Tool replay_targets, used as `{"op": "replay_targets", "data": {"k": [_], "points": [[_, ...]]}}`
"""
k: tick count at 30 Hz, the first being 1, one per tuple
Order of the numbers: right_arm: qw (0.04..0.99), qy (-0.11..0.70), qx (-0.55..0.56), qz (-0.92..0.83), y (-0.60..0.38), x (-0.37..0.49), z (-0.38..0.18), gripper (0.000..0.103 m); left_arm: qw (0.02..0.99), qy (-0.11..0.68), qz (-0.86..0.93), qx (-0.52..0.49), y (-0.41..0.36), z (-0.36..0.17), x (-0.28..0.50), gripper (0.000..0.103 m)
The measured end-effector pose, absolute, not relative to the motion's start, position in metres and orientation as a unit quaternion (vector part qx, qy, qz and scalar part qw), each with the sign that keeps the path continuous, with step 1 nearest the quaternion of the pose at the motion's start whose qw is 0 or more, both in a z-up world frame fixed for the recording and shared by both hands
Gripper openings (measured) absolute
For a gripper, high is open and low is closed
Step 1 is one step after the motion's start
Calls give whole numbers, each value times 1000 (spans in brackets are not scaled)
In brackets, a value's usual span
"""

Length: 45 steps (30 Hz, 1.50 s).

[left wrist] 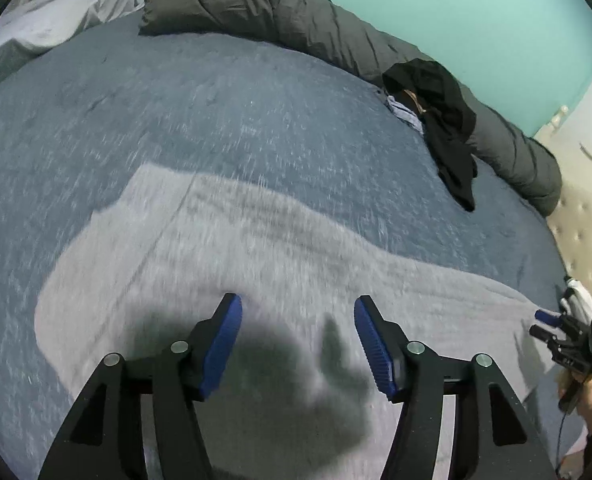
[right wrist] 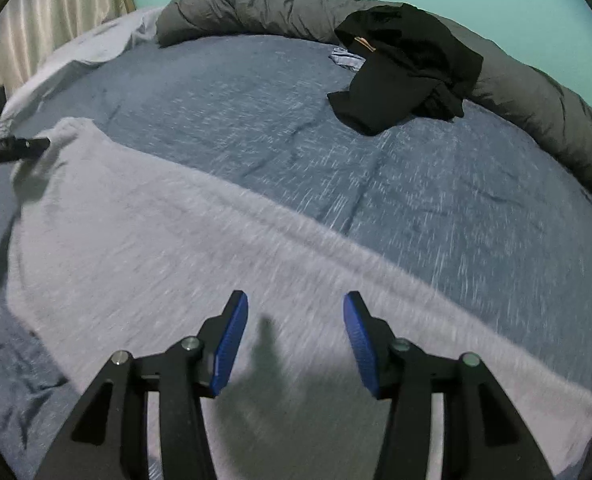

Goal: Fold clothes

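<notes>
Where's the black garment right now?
The black garment lies crumpled at the bed's far right in both views, draped against the grey rolled duvet, apart from the grey garment.

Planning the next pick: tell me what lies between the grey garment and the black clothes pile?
Only bare blue bedsheet separates the grey garment from the black clothes pile, clearest in the right wrist view.

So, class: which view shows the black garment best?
The right wrist view: the black garment sits large and mostly unblurred, draped off the grey duvet onto the bed. The left wrist view shows it smaller, squeezed towards the edge.
</notes>
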State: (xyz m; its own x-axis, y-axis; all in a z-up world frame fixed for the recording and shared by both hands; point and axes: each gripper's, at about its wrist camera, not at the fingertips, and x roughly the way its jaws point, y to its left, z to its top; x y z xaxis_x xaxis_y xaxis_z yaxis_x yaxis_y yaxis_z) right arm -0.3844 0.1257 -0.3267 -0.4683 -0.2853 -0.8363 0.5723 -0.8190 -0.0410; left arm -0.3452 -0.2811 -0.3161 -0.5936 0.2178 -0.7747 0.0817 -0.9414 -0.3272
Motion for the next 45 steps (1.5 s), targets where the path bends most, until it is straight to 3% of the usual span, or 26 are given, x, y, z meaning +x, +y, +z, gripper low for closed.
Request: {"op": "replay_targets", "data": {"k": [10,12,14,17,19,22,24,35,45], "points": [[273,211,463,-817,103,-407,-361,50,16,-114,876,-469,-278,-328,-395,69],[283,207,461,-815,103,-408,-361,45,14,-105,873,-476,-277,-335,-401,69],[291,201,461,-814,105,-411,-361,33,14,-99,871,-481,-277,-341,-404,69],[299,198,459,-813,107,-413,-361,14,11,-96,872,-481,-279,-347,-404,60],[301,202,457,-812,105,-414,-362,6,8,-93,872,-481,-282,-350,-402,38],[297,209,449,-816,102,-412,-361,3,6,-91,872,-480,-285,-352,-398,16],[294,207,443,-821,103,-411,-359,2,6,-87,873,-479,-286,-353,-397,7],[265,205,382,-861,110,-417,-310,2,-5,-91,887,-452,-296,-335,-387,3],[223,194,409,-863,107,-433,-341,2,-19,-105,884,-454,-302,-339,-393,3]]}}
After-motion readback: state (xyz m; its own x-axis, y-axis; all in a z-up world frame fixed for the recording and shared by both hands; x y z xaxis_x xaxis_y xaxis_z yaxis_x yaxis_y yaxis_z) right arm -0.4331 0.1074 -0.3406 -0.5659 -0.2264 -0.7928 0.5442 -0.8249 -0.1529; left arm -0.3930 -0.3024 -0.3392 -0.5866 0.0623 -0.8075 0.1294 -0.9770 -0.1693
